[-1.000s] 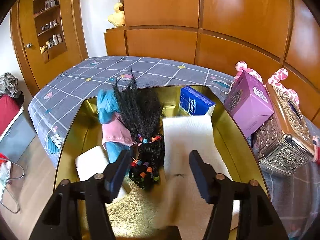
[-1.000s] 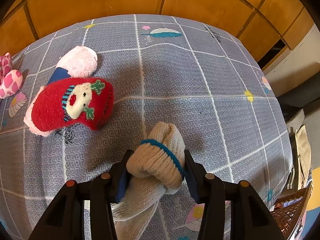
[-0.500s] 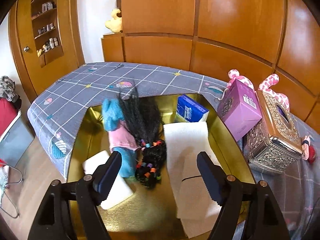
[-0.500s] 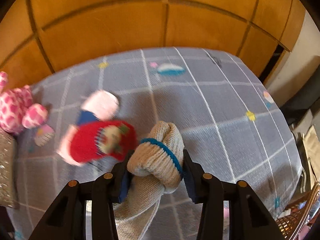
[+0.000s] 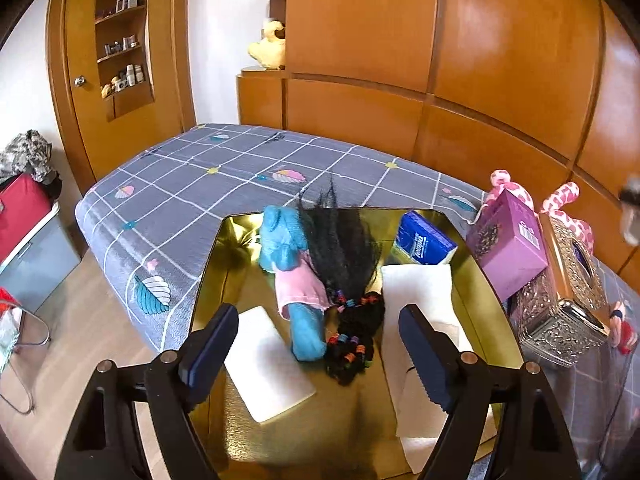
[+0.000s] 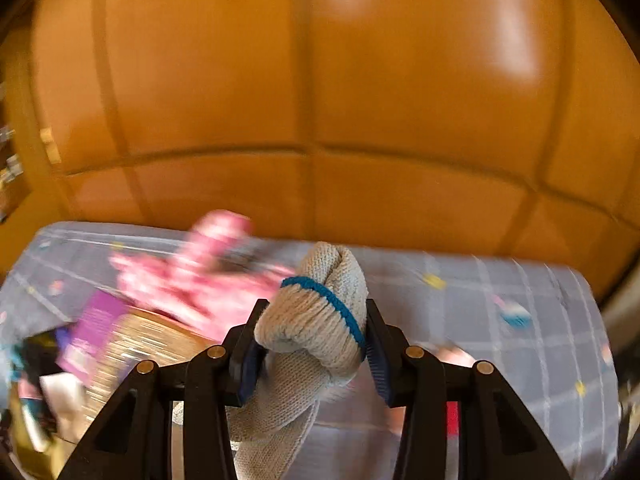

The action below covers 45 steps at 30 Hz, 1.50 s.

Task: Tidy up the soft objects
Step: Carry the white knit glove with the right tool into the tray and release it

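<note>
The right tongs (image 6: 312,346) clamp a rolled cream knitted sock with a blue band (image 6: 316,312), its tail hanging below; the shiny gold tray (image 5: 486,280) lies off to their left, under the empty, opening left tongs (image 5: 316,344).

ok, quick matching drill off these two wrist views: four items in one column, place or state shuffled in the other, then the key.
Items:
1. knit sock
2. blue tissue pack
3. purple box
4. left gripper

Places or states:
A. on the bed, beside the silver tissue box
B. jaws opening, nothing between them
C. pinched in the right gripper
D. at the far end of the gold tray

Pairs: 1-C, 2-D, 3-A, 4-B
</note>
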### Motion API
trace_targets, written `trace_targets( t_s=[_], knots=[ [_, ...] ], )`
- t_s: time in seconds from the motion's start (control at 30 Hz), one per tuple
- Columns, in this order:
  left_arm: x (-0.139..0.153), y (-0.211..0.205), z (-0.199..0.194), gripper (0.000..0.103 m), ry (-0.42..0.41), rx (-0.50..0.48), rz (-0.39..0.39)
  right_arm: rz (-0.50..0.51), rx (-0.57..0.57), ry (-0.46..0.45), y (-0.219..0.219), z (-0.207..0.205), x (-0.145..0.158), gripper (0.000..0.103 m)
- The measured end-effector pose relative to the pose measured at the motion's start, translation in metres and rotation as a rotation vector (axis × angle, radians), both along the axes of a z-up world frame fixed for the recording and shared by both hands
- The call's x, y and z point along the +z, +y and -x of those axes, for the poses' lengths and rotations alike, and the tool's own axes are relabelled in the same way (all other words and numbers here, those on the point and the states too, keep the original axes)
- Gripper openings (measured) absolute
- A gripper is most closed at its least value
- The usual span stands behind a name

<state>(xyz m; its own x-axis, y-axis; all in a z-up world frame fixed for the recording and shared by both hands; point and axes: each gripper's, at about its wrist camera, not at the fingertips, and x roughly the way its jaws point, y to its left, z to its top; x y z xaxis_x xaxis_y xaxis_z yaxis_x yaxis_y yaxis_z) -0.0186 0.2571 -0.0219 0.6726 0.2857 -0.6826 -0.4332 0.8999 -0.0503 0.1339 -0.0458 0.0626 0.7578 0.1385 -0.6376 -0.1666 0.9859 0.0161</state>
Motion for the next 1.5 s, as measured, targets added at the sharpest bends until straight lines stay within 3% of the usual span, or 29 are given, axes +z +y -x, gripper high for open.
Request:
trace_targets(
  t_s=[0.13, 0.23, 0.37, 0.57, 0.7, 0.8, 1.0, 1.5],
  knots=[
    [-0.001, 0.008, 0.001, 0.083, -0.003, 0.018, 0.009, -0.033, 0.230, -0.007, 0.076, 0.021, 0.008, 0.045],
    [0.000, 0.016, 0.002, 0.083, -0.009, 0.040, 0.016, -0.047, 0.413, 0.035, 0.127, 0.048, -0.007, 0.045],
    [0.002, 0.026, 0.004, 0.083, -0.020, 0.069, 0.026, -0.021, 0.599, 0.115, 0.180, 0.087, -0.044, 0.045],
    [0.000, 0.028, 0.005, 0.084, -0.019, 0.074, 0.030, 0.119, 0.749, 0.186, 0.215, 0.117, -0.101, 0.047],
    [0.000, 0.022, 0.004, 0.084, -0.018, 0.054, 0.027, 0.156, 0.764, 0.249, 0.223, 0.115, -0.119, 0.051],
    [0.001, 0.017, 0.004, 0.084, -0.022, 0.041, 0.020, 0.139, 0.737, 0.257, 0.217, 0.113, -0.122, 0.064],
    [0.003, 0.009, 0.004, 0.084, -0.025, 0.019, 0.002, 0.084, 0.693, 0.242, 0.192, 0.118, -0.114, 0.064],
    [0.006, -0.025, 0.005, 0.084, -0.033, -0.073, -0.045, 0.026, 0.547, 0.102, 0.124, 0.138, -0.079, 0.064]
  ],
)
